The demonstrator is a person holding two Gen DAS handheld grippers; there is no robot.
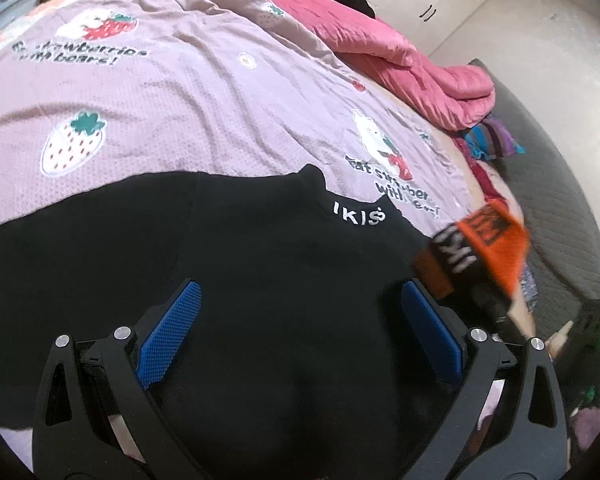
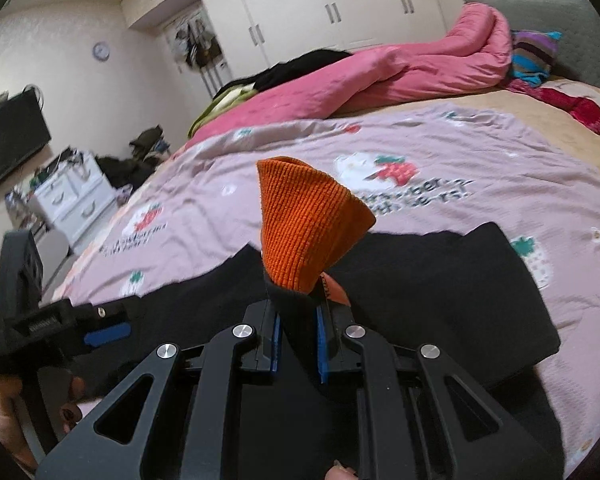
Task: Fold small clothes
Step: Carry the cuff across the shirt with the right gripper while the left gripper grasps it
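the right tool (image 2: 298, 338) has its blue pads pressed together on the black end of an orange and black sock (image 2: 310, 226), which stands up from the jaws with its orange ribbed cuff flaring open above. the left tool (image 1: 296, 334) is spread wide and holds nothing, its pads hovering over a black garment (image 1: 260, 248) lying flat on the near part of the bed (image 1: 180, 92), white lettering at its collar. in the left wrist view the sock appears blurred at the right, above the garment's edge. a pink duvet (image 2: 400, 68) is bunched at the far side. to do this step well, it seems best to lay the sock flat on open sheet beside the black garment, then bring the free left tool to the cuff so both ends are controlled before folding.
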